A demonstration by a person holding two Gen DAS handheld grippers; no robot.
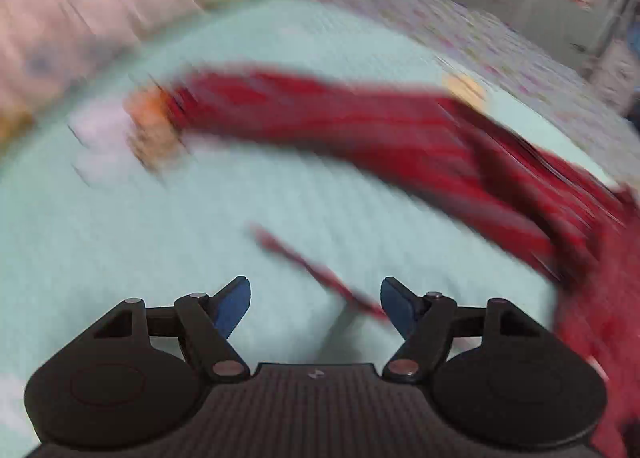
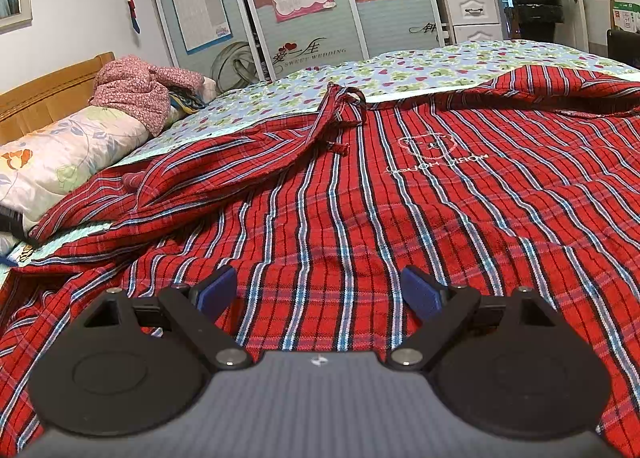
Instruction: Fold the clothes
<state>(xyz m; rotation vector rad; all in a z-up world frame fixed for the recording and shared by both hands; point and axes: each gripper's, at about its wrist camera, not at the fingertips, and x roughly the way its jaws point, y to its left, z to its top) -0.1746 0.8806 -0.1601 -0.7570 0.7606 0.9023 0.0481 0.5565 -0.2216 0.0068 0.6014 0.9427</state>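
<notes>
Your left gripper (image 1: 315, 300) has a matte black body with a finely ribbed top plate, marked near its front edge by a small pale logo. Two rounded black housings flank that plate, each with a faint circular outline pressed into it. Black link arms run forward from silver round-headed pivot screws, and triangular cut-outs show in the outer brackets. The fingers end in blue pads (image 1: 234, 304). Your right gripper (image 2: 316, 290) is the same build: ribbed plate looking greyer in this light, the same small pale logo, silver screws at the pivots, black linkages with triangular openings, and blue pads (image 2: 420, 292) at the tips.
</notes>
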